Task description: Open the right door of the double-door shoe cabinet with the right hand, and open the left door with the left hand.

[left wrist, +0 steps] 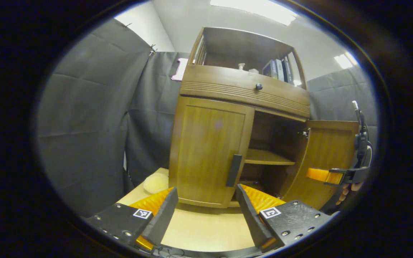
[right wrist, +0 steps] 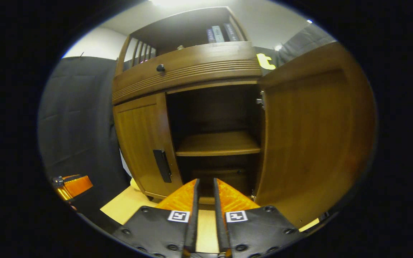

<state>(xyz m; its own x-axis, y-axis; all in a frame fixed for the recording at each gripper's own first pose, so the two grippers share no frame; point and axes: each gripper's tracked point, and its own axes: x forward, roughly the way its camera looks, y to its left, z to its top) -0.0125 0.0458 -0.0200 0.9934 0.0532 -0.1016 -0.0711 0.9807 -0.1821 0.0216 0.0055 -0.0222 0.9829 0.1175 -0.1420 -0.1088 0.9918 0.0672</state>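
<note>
Shoe cabinet [left wrist: 228, 118] stands on a pale wooden surface [left wrist: 206, 225] in front of both grippers, with the black booth wall behind it. Nearest in the left gripper view, the left gripper [left wrist: 205, 200] has its fingers spread wide, holding nothing, aimed at the closed left door [left wrist: 206, 150]; the gap between the fingers frames the lower end of that door's dark vertical handle [left wrist: 234, 170], but they appear short of touching it. In the right gripper view, the right gripper [right wrist: 205, 195] has its fingers drawn close together with a narrow slit between them and nothing seen in it, pointing into the open compartment. The right door [right wrist: 310, 136] stands swung well out on its hinge, so that half of the task reads as done. Beyond it, a shelf [right wrist: 217, 143] crosses the dark interior. Above sit a drawer front with a round knob [left wrist: 259, 86] and, farthest, an open top shelf with books [left wrist: 278, 70]. Judgement: the left door is a rigid wooden panel, moderately heavy, smooth and not fragile, and will swing on hinges at its outer edge. The handle, a stiff bar near the inner edge, is the proper place to pinch; a square hold and an outward arc should prevent slipping off its narrow faces.
</note>
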